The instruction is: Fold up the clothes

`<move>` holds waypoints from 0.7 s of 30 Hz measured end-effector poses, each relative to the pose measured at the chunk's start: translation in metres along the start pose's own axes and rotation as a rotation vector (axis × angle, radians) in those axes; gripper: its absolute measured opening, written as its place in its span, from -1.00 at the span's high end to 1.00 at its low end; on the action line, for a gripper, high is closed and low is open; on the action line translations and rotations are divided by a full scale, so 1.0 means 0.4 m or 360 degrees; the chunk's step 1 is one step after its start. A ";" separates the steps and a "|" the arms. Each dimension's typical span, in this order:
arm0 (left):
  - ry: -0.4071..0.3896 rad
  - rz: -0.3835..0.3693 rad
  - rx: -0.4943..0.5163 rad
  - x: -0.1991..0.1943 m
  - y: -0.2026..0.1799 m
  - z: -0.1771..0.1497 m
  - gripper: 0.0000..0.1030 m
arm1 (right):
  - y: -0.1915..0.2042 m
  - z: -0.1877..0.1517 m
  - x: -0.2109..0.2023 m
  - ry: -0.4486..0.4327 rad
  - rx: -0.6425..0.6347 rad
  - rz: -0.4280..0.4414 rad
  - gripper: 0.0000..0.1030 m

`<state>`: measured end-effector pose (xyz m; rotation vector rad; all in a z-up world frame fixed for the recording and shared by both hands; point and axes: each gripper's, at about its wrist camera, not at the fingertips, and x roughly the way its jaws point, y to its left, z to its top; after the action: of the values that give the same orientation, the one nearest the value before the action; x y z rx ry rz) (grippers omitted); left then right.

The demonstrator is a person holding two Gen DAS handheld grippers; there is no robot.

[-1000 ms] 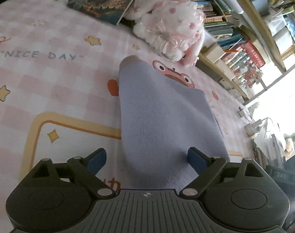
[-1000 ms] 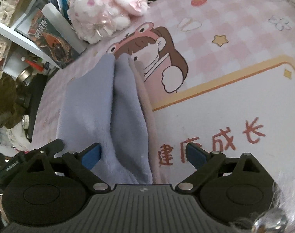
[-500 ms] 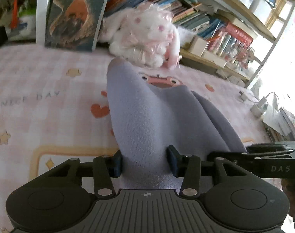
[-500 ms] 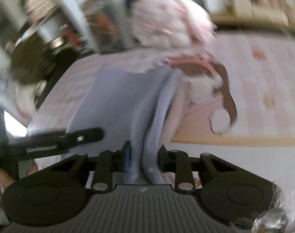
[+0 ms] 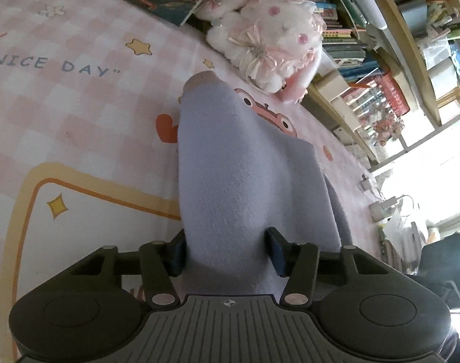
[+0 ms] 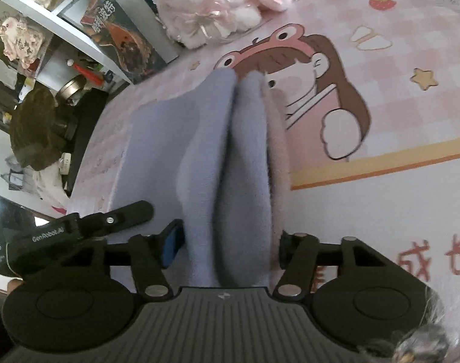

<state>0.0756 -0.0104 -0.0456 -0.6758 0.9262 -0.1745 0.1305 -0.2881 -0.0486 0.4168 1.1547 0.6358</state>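
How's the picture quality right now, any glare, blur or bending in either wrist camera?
Left wrist view: sharp, but the window at the right edge is blown out white, and the bookshelf bows from fisheye. Right wrist view: dimmer, slightly soft on the lavender garment, and the shelf at upper left curves.

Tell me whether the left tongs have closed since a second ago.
Yes. The left tongs were spread clear of the lavender garment; now both fingers press its sides, above the unmoved checked mat.

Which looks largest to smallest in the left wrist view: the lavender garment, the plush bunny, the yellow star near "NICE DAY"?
1. lavender garment, though it is nearest the camera
2. plush bunny
3. yellow star
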 end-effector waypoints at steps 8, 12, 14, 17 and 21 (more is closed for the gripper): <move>-0.0110 -0.0038 0.0132 -0.067 -0.078 -0.014 0.19 | 0.051 -0.008 -0.074 -0.0104 -0.0192 0.0017 0.44; -0.0159 -0.0087 0.0163 -0.094 -0.125 -0.020 0.19 | 0.062 -0.019 -0.144 -0.0198 -0.0228 0.0048 0.44; -0.0176 -0.0083 0.0192 -0.097 -0.151 -0.029 0.18 | 0.063 -0.024 -0.174 -0.0228 -0.0239 0.0049 0.44; -0.0192 -0.0083 0.0203 -0.093 -0.181 -0.041 0.18 | 0.055 -0.030 -0.208 -0.0252 -0.0240 0.0046 0.44; -0.0203 -0.0070 0.0214 -0.089 -0.213 -0.057 0.17 | 0.035 -0.038 -0.242 -0.0270 -0.0227 0.0054 0.44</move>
<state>0.0482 -0.0730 0.0207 -0.5765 0.7706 -0.2283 0.0875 -0.3414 0.0228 0.3622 0.9366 0.6941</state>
